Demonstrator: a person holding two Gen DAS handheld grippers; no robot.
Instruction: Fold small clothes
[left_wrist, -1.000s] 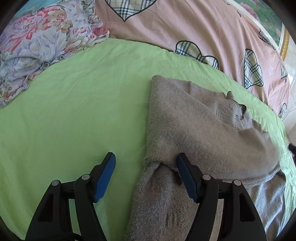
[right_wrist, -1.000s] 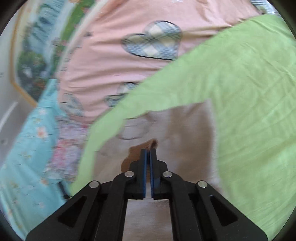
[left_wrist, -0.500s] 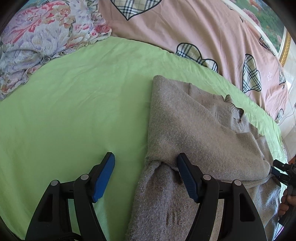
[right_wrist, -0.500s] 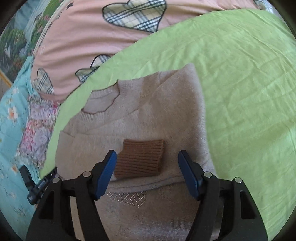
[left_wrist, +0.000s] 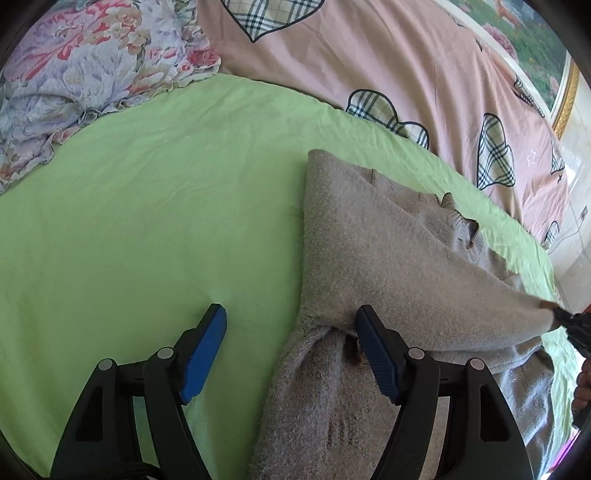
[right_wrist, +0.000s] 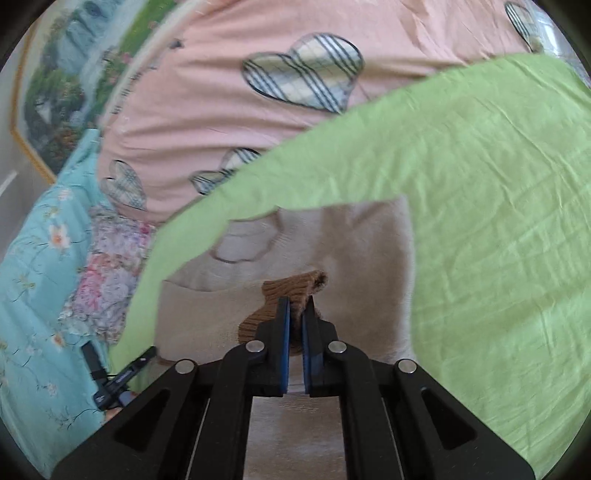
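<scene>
Here, from the left wrist, the left gripper stands wide open over the grey sweater lying on the green sheet, gripping nothing. From the right wrist, the right gripper has just closed, pinching the sweater's brown ribbed cuff.

One sweater, two grippers (one pink quilt).
</scene>
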